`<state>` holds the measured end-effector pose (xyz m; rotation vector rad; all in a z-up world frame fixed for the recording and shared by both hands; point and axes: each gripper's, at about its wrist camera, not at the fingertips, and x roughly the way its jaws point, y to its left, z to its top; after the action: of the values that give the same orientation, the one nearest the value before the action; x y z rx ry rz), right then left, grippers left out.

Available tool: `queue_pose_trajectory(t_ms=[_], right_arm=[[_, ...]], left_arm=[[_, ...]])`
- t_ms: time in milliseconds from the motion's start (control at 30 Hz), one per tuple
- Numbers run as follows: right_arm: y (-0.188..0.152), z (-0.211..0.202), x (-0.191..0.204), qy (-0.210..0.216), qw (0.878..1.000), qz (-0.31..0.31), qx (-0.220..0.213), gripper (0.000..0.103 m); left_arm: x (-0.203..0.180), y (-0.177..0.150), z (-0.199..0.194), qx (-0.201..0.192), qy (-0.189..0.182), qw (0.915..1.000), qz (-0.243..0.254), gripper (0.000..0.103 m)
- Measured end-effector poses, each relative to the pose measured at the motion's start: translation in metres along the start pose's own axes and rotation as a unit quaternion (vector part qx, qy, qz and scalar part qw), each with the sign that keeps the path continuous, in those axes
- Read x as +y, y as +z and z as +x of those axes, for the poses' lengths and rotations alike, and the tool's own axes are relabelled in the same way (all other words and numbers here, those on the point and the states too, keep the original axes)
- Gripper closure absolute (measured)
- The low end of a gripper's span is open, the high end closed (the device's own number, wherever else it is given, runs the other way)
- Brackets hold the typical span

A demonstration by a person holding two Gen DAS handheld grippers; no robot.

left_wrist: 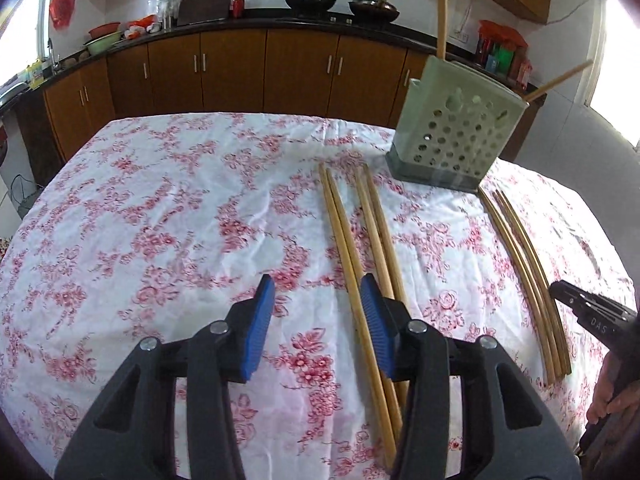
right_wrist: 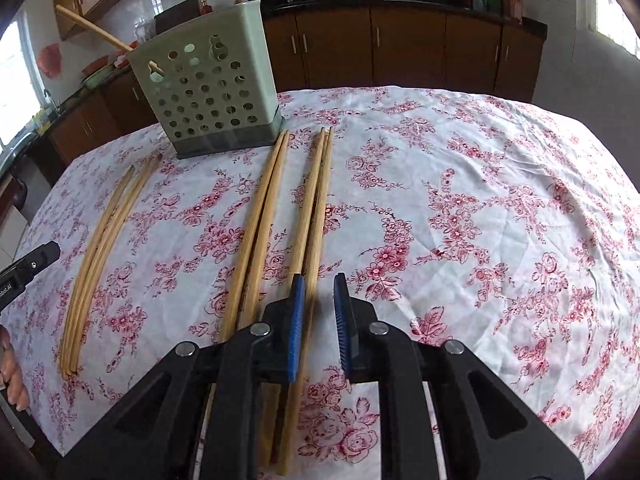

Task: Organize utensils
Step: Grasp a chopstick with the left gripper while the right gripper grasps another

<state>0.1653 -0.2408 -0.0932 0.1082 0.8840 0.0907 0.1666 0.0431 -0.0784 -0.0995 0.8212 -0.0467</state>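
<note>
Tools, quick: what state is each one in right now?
Left tool: open, holding nothing; a chopstick lies on the table between its pads.
Right tool: narrowly open around the other chopstick, not clamped.

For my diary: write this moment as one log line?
left gripper open | right gripper open over chopsticks | holder upright

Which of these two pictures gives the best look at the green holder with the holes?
The right wrist view: the chopstick holder shows whole, holes sharp, two chopsticks inside. The left wrist view shows it whole too, but smaller and blurrier.
</note>
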Motion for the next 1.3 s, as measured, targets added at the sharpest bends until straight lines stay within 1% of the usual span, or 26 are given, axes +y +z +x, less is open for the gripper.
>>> queue_pose_trajectory(t_ms=[33,67,100,133,167,267,367,533,667,733,867,900,933,967,1000,1167,1300], right_arm=[[0.001,0.004,-0.001,-0.01,1.0,0.003,0.007,0.091],[0.0,0.0,-0.007,-0.019,1.0,0.003,0.003,0.095],[-0.001,-0.002,-0.01,-0.024,1.0,0.003,0.001,0.095],[-0.001,-0.002,-0.012,-0.033,0.999,0.008,-0.013,0.095],[-0.001,-0.002,-0.014,-0.041,0.999,0.01,-0.016,0.095],[-0.001,-0.002,-0.02,-0.045,0.998,0.02,-0.027,0.095],[0.001,-0.001,-0.022,-0.038,0.999,0.02,-0.026,0.095],[0.004,0.001,-0.023,-0.044,0.999,0.013,-0.025,0.095],[0.004,0.001,-0.023,-0.045,0.999,0.011,-0.024,0.095],[0.004,0.001,-0.023,-0.045,0.999,0.011,-0.024,0.095],[0.004,0.001,-0.021,-0.048,0.999,0.006,-0.022,0.095],[0.003,0.001,-0.021,-0.047,0.999,0.005,-0.022,0.094],[0.003,0.002,-0.02,-0.045,0.999,0.003,-0.02,0.094],[0.003,0.003,-0.021,-0.042,0.999,0.001,-0.019,0.095],[0.004,0.003,-0.021,-0.042,0.999,-0.001,-0.019,0.095],[0.01,0.006,-0.031,-0.053,0.998,0.011,-0.02,0.095],[0.011,0.007,-0.033,-0.053,0.998,0.016,-0.019,0.095]], left_arm=[[-0.003,0.0,0.001,0.003,-0.003,1.0,0.002,0.061],[-0.005,0.002,0.004,0.005,-0.005,1.0,0.003,0.062],[-0.005,0.001,0.005,0.007,-0.008,0.9999,0.004,0.064],[-0.007,0.001,0.007,0.01,-0.01,0.9999,0.005,0.066],[-0.009,0.001,0.009,0.011,-0.011,0.9999,0.006,0.067],[-0.013,-0.001,0.013,0.018,-0.013,0.9997,0.012,0.072],[-0.015,-0.003,0.016,0.024,-0.012,0.9995,0.019,0.074],[-0.019,-0.007,0.021,0.034,-0.006,0.9989,0.031,0.079],[-0.021,-0.008,0.023,0.036,0.002,0.9986,0.038,0.079],[-0.023,-0.008,0.026,0.043,0.012,0.998,0.045,0.079],[-0.029,-0.008,0.028,0.041,0.023,0.9972,0.058,0.08],[-0.028,-0.007,0.028,0.041,0.027,0.9972,0.056,0.084],[-0.027,-0.006,0.03,0.041,0.03,0.9972,0.055,0.09],[-0.025,-0.003,0.032,0.041,0.033,0.9973,0.052,0.093],[-0.021,0.0,0.033,0.041,0.036,0.9974,0.047,0.094],[0.009,0.017,0.043,0.04,0.057,0.9974,0.018,0.095],[0.023,0.018,0.042,0.036,0.04,0.9985,-0.003,0.093]])
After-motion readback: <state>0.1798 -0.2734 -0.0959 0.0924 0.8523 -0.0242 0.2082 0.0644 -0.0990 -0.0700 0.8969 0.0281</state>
